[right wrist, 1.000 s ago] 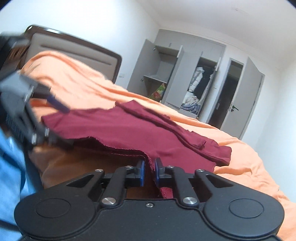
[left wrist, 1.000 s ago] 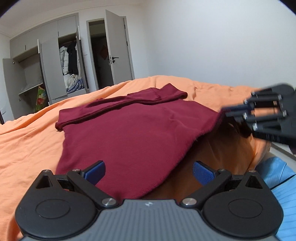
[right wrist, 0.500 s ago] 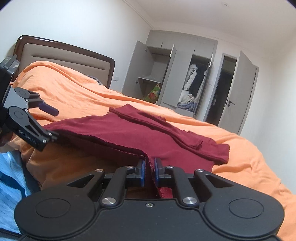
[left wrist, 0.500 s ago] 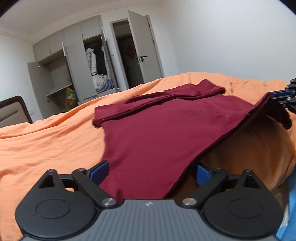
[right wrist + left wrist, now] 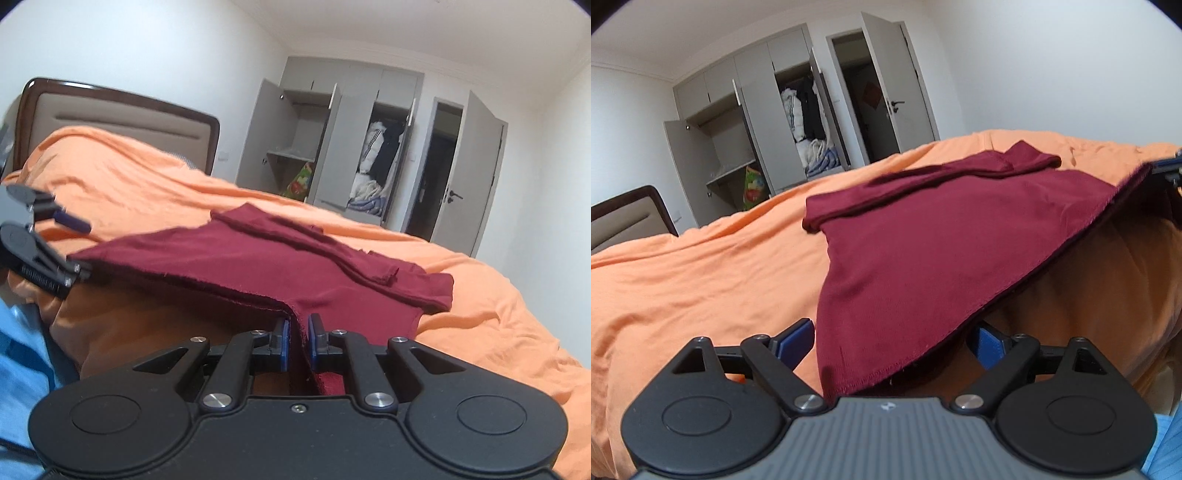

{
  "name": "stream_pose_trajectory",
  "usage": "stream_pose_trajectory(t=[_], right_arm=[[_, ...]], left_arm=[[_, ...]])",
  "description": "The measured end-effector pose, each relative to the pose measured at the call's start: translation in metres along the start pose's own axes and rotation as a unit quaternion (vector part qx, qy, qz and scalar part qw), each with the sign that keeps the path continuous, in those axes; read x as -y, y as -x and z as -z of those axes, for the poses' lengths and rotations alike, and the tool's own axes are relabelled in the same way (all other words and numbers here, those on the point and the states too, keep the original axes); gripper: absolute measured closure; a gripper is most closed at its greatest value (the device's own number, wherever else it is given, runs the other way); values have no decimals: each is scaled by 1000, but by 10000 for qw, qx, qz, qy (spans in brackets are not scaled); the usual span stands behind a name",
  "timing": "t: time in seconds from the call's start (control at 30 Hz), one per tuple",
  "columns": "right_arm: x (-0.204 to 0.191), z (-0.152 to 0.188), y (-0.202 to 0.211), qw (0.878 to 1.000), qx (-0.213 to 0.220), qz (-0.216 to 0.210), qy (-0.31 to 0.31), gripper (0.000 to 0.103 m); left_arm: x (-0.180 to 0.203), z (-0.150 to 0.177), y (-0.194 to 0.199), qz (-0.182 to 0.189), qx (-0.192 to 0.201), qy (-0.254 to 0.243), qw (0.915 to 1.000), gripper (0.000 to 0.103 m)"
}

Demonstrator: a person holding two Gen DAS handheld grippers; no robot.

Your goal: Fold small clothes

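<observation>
On the orange bedspread (image 5: 683, 280), a dark red garment (image 5: 923, 251) is spread, its near hem lifted clear of the bed. One hem corner is pinched between the closed jaws of the right gripper (image 5: 296, 341). The other corner is draped between the wide-open jaws of the left gripper (image 5: 890, 341), ungripped.

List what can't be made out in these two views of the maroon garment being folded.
- Left wrist view: the maroon garment drapes between the open left gripper's fingers; contact unclear.
- Left wrist view: the right gripper is cut off by the frame edge.
- Right wrist view: the garment's underside and the orange bedding beneath are in shadow.
- Both views: the wardrobe contents are too small.
</observation>
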State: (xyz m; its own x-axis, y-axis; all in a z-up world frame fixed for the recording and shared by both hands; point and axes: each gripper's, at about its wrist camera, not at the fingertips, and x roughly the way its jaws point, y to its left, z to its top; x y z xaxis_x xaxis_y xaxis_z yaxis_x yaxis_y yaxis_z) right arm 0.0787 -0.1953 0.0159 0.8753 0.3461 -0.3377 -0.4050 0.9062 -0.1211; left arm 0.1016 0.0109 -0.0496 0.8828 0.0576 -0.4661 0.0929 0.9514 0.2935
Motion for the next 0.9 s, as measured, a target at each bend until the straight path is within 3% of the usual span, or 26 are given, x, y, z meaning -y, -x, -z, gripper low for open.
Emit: stream_pose_trajectory(t=[0.13,0.23,0.47,0.6,0.7,0.9], right_arm=[[2,-6,-3,9999,163,9,-52,92],[6,-12,-3,9994,304,22,-144,92],[5,-8,-3,9999,143,-21,-62,91],[2,3,-6,9996,-255,-128,-6,78],[-1,11,-9,9979,-631,-168,49,74],[-11,32,-13,9925,-1082,-123,546,55]], left_arm=[[7,1,-3,-81,-68,-189,9998,10],[13,3,-8,-405,-130,-462,9980,9],[-1,-3,-12,-624,-71,-231,9978,10],[-1,-6,-13,-703,36,-560,9959,10],[0,-8,-13,-737,121,-743,9944,10],[-9,-16,-11,-621,238,-643,9957,13]])
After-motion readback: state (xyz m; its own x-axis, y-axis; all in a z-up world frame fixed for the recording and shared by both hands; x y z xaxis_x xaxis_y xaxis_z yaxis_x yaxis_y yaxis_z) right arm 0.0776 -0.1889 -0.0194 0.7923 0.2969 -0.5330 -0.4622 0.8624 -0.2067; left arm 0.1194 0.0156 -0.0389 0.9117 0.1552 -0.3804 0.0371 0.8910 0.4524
